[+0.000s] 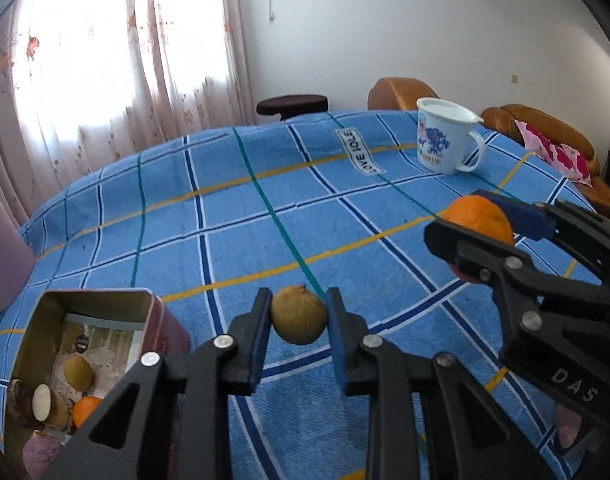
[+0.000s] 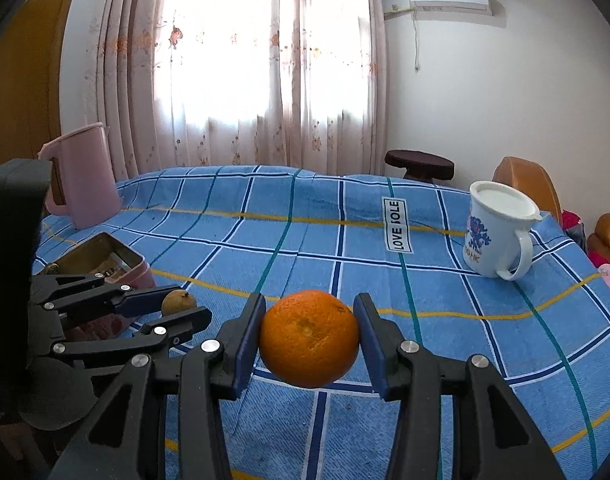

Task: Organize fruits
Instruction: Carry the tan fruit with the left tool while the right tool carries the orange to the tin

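My left gripper (image 1: 299, 316) is shut on a small brownish-yellow round fruit (image 1: 300, 315) and holds it above the blue checked tablecloth (image 1: 245, 216). My right gripper (image 2: 309, 340) is shut on an orange (image 2: 309, 339), also above the cloth. In the left wrist view the right gripper (image 1: 471, 216) shows at the right with the orange (image 1: 479, 218). In the right wrist view the left gripper (image 2: 181, 306) shows at the left with the brownish fruit (image 2: 178, 301). An open pink tin box (image 1: 33, 344) at the lower left holds several fruits, among them an orange (image 1: 85, 408).
A white mug (image 2: 495, 228) with a blue print stands at the right of the table. A pink jug (image 2: 81, 176) stands at the far left. A dark stool (image 2: 419, 164) and brown sofas (image 1: 541, 128) lie beyond the table edge. A curtained window is behind.
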Tool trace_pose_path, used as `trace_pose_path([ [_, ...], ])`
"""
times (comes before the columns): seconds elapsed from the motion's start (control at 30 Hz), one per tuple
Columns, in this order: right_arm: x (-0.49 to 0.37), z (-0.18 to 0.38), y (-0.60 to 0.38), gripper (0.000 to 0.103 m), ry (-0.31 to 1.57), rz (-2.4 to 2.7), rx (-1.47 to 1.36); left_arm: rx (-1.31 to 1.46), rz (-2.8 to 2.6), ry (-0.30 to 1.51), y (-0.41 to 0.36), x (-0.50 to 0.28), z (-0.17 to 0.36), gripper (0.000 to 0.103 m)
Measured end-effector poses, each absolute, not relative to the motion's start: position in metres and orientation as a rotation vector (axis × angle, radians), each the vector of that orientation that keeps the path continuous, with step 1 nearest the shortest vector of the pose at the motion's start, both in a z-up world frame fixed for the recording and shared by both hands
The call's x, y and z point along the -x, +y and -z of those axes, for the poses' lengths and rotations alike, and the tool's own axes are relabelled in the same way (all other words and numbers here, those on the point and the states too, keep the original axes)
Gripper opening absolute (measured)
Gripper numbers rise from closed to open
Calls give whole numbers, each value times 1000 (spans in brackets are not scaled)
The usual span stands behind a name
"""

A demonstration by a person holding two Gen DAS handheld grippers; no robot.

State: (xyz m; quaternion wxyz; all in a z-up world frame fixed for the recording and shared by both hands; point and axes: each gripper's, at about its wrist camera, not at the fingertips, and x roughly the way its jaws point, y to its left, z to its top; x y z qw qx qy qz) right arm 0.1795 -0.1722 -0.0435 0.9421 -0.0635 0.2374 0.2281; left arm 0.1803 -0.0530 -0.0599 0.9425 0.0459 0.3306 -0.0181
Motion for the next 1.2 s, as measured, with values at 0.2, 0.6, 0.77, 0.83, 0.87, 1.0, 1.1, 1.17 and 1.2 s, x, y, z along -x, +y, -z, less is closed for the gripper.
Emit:
trace_pose_path([
  [0.2, -174, 41, -173, 48, 450, -464, 129, -103, 22, 622, -54, -171, 54, 28],
  [0.6, -163, 37, -180, 48, 390, -463, 117, -110, 5, 554, -57, -158, 48, 28],
  [0.77, -159, 35, -182, 48, 365, -464, 112, -109, -3, 521, -56, -152, 45, 28],
  [0.83, -158, 34, -182, 48, 355, -464, 109, -109, -7, 511, -56, -151, 44, 28],
  [0.87, -157, 33, -182, 48, 351, -464, 108, -109, -7, 506, -56, -150, 44, 28],
  [1.0, -154, 32, -184, 48, 331, -464, 104, -109, -11, 487, -56, -147, 42, 28],
  [1.1, -151, 31, -185, 48, 314, -465, 100, -107, -13, 471, -55, -144, 41, 28],
  [1.17, -150, 31, -185, 48, 306, -464, 98, -103, -17, 455, -53, -141, 40, 28],
  [1.2, -149, 31, -185, 48, 303, -464, 97, -101, -18, 447, -53, -140, 39, 28],
])
